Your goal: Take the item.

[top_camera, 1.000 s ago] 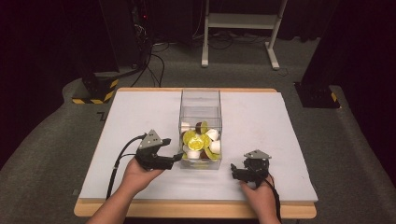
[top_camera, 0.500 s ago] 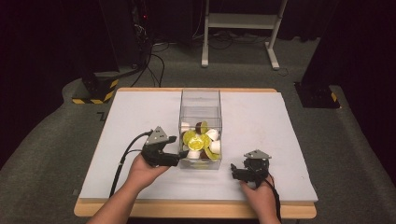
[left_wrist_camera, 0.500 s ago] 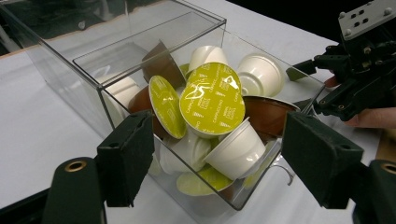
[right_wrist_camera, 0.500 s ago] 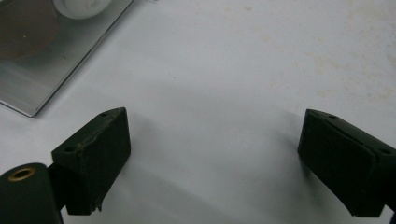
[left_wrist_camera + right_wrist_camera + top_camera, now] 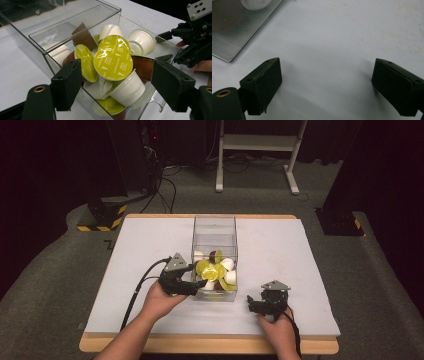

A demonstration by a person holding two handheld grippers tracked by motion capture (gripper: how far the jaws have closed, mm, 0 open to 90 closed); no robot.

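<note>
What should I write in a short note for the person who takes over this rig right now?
Left gripper: jaws open, holding nothing, poised at the near end of the clear plastic rectangular box, aimed at the coffee capsule with the yellow-green foil lid on top of the pile.
Right gripper: jaws open, empty, low over the white table cover to the right of the box.
Things: white, brown and green-lidded capsules all lie heaped in the near end of the box.
Done: no capsule lies outside the box.
Left: probably close on the top capsule and lift it out.
</note>
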